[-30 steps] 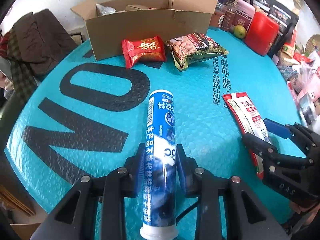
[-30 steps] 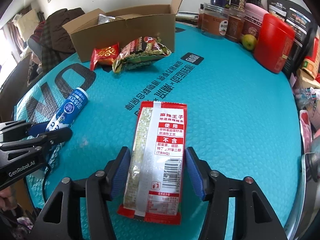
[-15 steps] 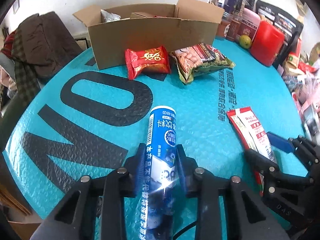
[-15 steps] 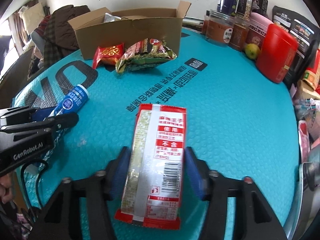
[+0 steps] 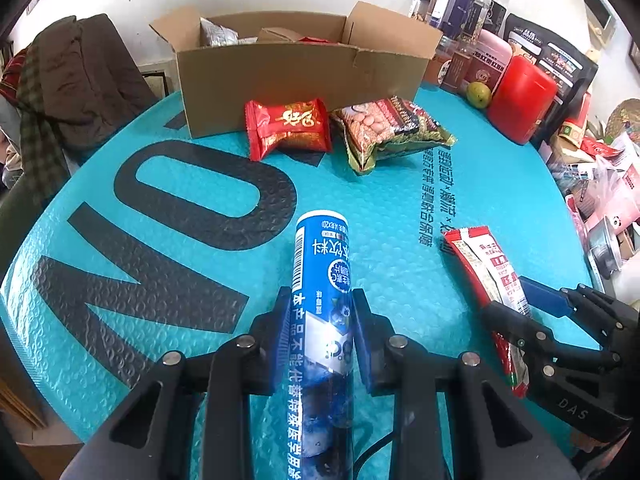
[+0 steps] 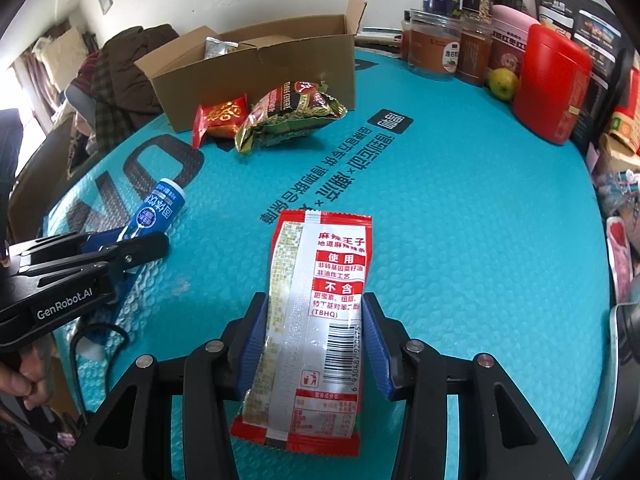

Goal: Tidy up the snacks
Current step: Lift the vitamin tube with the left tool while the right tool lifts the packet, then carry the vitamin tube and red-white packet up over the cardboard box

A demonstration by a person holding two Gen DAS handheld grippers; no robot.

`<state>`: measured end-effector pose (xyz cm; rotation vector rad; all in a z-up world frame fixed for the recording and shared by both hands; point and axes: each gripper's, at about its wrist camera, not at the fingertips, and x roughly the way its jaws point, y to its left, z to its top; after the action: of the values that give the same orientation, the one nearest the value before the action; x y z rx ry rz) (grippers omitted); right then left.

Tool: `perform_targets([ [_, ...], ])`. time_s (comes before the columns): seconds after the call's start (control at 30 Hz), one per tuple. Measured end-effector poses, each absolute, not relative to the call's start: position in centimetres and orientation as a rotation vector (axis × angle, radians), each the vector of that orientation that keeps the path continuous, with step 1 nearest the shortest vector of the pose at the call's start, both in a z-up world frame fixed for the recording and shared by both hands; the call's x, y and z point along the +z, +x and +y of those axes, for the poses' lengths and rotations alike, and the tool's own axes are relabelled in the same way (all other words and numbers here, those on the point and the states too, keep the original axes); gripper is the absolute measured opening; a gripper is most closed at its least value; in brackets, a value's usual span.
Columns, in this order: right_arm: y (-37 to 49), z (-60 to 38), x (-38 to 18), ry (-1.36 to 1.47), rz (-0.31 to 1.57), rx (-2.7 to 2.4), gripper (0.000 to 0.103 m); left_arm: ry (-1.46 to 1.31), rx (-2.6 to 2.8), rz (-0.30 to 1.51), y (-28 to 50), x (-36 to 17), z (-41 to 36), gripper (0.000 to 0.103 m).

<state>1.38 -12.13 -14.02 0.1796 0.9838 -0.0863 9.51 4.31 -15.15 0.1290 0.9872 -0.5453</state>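
Observation:
A blue drink-tablet tube (image 5: 322, 264) lies lengthwise between the pads of my left gripper (image 5: 320, 300), which is shut on it; the tube's far end points toward the cardboard box (image 5: 300, 76). In the right wrist view the same tube (image 6: 160, 208) sticks out of the left gripper (image 6: 140, 238) at the left. My right gripper (image 6: 314, 304) is closing on a red and white snack packet (image 6: 324, 264). Both pads press its long edges and the packet bows slightly. From the left wrist view, the right gripper (image 5: 506, 298) and packet (image 5: 484, 256) sit at the right.
A red candy bag (image 5: 288, 128) and a peanut bag (image 5: 388, 128) lie before the open box, which holds other packets. A red canister (image 5: 520, 100), a green fruit (image 5: 479, 94), jars and bags crowd the back right. Clothes (image 5: 72, 92) are heaped left. The teal mat (image 6: 460, 220) covers the round table.
The right jaws have narrowed onto the packet, which now bows between the pads. The left gripper has tilted slightly with the tube, and the tube's near cap has left the frame.

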Motion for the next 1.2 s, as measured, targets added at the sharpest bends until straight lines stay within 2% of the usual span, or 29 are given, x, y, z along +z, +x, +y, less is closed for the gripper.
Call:
perform_targets([
  [0.47, 0.5, -11.0, -11.1, 0.180, 0.906, -0.065, 0.046, 0.084, -0.608, 0.898, 7.9, -12.0, 5.1, 0.028],
  [1.2, 3.4, -10.6, -2.9, 0.077, 0.689, -0.059, 0.046, 0.030, -0.679, 0.586, 10.5, -2.8, 4.4, 0.028],
])
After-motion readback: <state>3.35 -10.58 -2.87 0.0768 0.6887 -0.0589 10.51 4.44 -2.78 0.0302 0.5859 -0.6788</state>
